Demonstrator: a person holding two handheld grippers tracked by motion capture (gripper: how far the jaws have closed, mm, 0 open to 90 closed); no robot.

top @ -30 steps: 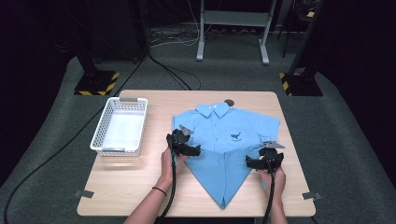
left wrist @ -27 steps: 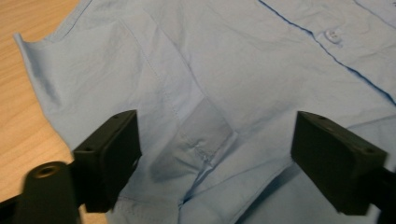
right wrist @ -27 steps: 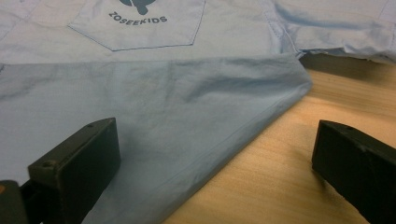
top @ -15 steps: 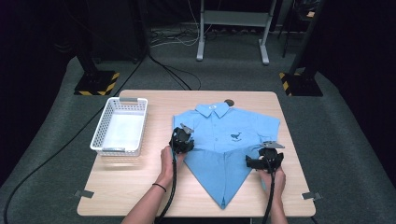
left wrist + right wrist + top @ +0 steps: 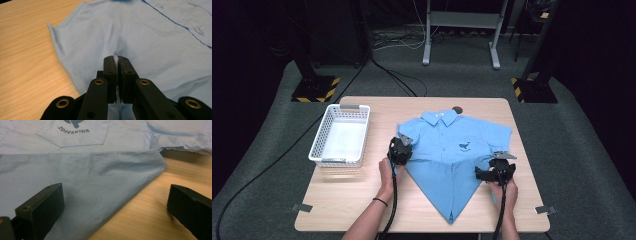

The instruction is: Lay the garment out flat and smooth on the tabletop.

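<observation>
Two hand-held grippers: left [image 5: 117, 62] just closed, pinching shirt [image 5: 452, 150] fold (left edge); right [image 5: 112, 205] open astride hem.

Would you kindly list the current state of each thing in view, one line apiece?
Shirt: flat on the table, buttoned, lower corners folded in to a point.
Basket: upright, empty.
Left gripper: jaws have just closed, pinching a fold of shirt cloth.
Right gripper: open, jaws astride the shirt's folded edge.

Both forearms reach in from the near side. The left gripper [image 5: 400, 150] has just been closing, its jaws now pinched together on cloth. The right gripper [image 5: 495, 171] rests low, jaws spread wide.
</observation>
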